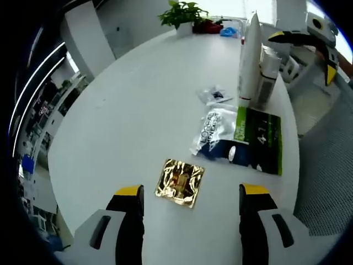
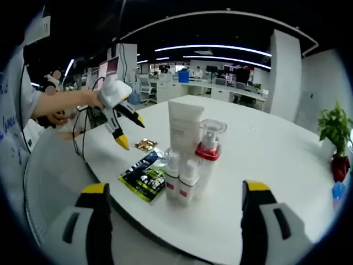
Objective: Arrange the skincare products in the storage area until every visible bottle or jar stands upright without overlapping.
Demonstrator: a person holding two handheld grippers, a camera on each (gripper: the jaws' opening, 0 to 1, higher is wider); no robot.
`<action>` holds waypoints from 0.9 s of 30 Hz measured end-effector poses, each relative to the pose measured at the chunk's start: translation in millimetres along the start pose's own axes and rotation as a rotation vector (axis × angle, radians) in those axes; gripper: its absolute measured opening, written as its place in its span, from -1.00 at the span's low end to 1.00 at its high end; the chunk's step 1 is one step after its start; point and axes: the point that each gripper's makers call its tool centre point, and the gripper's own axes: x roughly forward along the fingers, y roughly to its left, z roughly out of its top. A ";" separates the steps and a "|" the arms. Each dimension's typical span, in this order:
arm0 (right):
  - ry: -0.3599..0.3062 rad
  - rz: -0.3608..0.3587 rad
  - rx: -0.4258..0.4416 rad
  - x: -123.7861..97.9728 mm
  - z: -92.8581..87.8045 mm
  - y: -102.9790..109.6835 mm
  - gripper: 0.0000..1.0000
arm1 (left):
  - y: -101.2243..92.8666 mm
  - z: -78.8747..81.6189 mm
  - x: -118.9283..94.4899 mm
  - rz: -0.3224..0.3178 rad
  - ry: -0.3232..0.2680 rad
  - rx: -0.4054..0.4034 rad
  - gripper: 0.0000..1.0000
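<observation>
On the table, a tall tube stands behind two small bottles, which stand side by side. A pump bottle stands just right of the tube. Flat packets lie left of the bottles. A foil square lies on the table near them.

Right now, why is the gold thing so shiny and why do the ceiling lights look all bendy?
In the left gripper view, the crinkled gold foil packet mirrors the overhead light, so patches of it glare bright. In the right gripper view, the fisheye lens curves the straight ceiling light strips into arcs; the white tube near the middle looks nearly straight.
</observation>
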 end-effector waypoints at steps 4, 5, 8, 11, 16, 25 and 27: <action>-0.011 -0.005 -0.009 -0.8 1.9 -0.2 0.99 | -0.6 0.5 5.9 -0.026 0.007 0.001 0.28; -0.014 -0.004 -0.006 -1.0 2.4 0.1 0.99 | -0.5 1.5 7.2 -0.031 0.005 0.000 0.27; -0.005 -0.008 -0.001 -0.7 0.9 -0.8 0.99 | 0.8 2.3 10.3 -0.041 0.013 0.023 0.25; -0.006 -0.013 -0.001 -0.8 1.0 -1.5 0.99 | 2.5 1.5 14.2 -0.069 0.027 0.028 0.21; -0.015 -0.008 0.012 -1.1 2.0 -1.6 0.99 | 2.2 1.5 18.7 -0.110 0.044 0.050 0.15; -0.015 -0.004 0.017 -1.2 2.1 -1.1 0.99 | 8.7 -5.4 28.7 -0.139 0.101 0.085 0.06; -0.011 -0.002 0.015 -0.9 1.6 -0.6 0.99 | 10.7 -6.2 30.6 -0.146 0.105 0.082 0.05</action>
